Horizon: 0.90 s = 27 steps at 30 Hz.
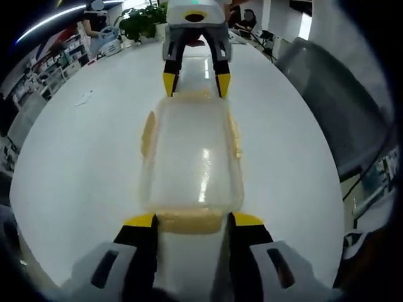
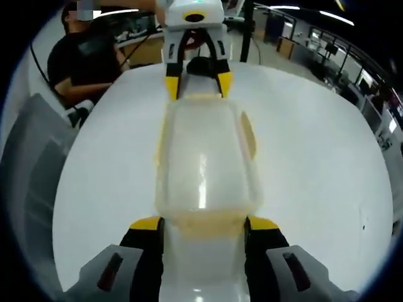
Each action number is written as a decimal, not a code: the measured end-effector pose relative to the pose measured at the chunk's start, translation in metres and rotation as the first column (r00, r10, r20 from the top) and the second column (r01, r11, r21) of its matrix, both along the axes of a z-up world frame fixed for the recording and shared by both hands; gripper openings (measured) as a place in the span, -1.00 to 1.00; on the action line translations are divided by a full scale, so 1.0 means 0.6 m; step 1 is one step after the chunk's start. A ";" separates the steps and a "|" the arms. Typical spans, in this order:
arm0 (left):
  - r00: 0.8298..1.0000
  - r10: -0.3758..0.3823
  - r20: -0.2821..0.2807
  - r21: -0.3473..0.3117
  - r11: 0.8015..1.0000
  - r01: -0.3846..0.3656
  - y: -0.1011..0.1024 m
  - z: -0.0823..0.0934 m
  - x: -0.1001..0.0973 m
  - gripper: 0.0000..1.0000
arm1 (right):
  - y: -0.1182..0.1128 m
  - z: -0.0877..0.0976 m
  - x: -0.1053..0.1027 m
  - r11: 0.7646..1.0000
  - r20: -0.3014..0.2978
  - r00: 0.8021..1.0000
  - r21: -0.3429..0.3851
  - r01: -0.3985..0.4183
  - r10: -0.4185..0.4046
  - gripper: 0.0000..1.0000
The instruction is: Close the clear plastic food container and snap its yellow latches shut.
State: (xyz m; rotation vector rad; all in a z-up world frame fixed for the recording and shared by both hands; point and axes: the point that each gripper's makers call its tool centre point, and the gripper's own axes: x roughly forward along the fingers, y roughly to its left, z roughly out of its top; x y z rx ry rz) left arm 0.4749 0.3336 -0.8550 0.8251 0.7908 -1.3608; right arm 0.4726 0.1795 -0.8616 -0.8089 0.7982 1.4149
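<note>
1. The clear plastic food container (image 1: 192,157) lies lid-on on the white table (image 1: 82,157), lengthwise between the two claws — each claw faces one short end.
2. Left gripper (image 1: 192,220): its jaws stand spread, one to each side of the near-end yellow latch (image 1: 189,221), not clenched on anything. Judged from this, the end latch is the step in hand. Press straight down on the flap, keeping it centred between the jaws so the box does not skate away.
3. Right gripper (image 2: 203,225): released too, jaws apart astride its own end latch (image 2: 204,223). Working both ends at once should brace the box — each claw stops the other's push.
4. Side latches (image 1: 148,132) appear to stand out from the long walls, so I judge them unsnapped; whether the lid is fully seated I cannot tell.
5. The left gripper view shows a potted plant (image 1: 141,22) and shelving beyond the far claw, and a grey bin (image 1: 334,107) to the right.
6. The right gripper view shows a seated person in black (image 2: 85,60) beyond and left of the far claw.
</note>
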 end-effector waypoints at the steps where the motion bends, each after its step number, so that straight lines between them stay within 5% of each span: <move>1: 1.000 -0.004 0.000 -0.003 1.000 0.004 0.000 0.000 -0.001 -0.19 | 0.000 0.001 0.001 1.000 -0.003 1.000 -0.004 0.012 -0.012 0.01; 5: 1.000 -0.009 0.002 0.003 1.000 0.009 -0.001 -0.001 -0.001 -0.19 | -0.003 0.001 0.001 1.000 -0.001 1.000 -0.003 -0.004 0.004 -0.06; 6: 1.000 -0.015 0.004 0.006 1.000 0.015 0.000 -0.001 -0.002 -0.19 | -0.010 0.002 -0.002 0.999 -0.001 0.999 -0.017 -0.038 0.038 -0.21; 7: 1.000 -0.025 0.009 0.006 1.000 0.025 0.000 -0.002 -0.003 -0.20 | 0.002 0.005 0.006 1.000 0.015 1.000 0.023 -0.017 0.017 -0.22; 27: 1.000 -0.015 -0.019 0.054 0.998 0.016 -0.006 -0.006 -0.003 -0.19 | -0.009 0.002 0.001 0.999 0.000 1.000 -0.021 -0.029 0.029 -0.20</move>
